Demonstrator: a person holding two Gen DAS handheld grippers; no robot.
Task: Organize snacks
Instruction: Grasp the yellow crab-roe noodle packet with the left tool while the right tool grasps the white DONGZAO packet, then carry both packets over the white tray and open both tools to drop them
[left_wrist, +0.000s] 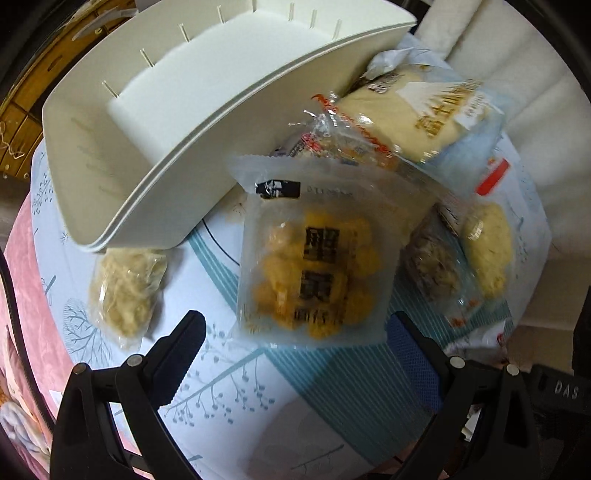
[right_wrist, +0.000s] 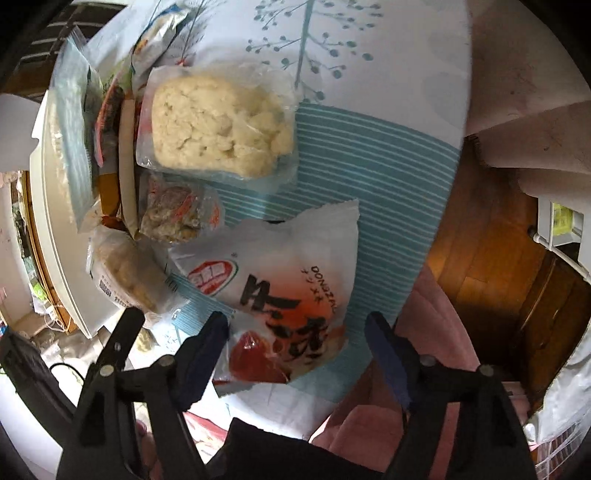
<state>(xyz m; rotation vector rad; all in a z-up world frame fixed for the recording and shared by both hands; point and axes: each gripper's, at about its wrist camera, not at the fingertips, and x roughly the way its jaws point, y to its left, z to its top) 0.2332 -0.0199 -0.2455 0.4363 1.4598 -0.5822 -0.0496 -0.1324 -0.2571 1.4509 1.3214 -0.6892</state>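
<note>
Below spread left fingers (left_wrist: 295, 350), yolk pastry packet (left_wrist: 317, 258), right fingers (right_wrist: 295, 347) spread astride white-red packet (right_wrist: 280, 295)

White bin (left_wrist: 207, 122): far rim cut off at the top edge. It partly covers a pale snack pack (left_wrist: 125, 291). Black print on the yellow-snack pack (left_wrist: 314, 266) too blurred to read.

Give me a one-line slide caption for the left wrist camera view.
Open left gripper above a clear packet of yellow pastries, beside a tilted white bin on a tree-print tablecloth.

Open tongs (left_wrist: 295, 354) over yellow snack packet (left_wrist: 317, 266)
</note>
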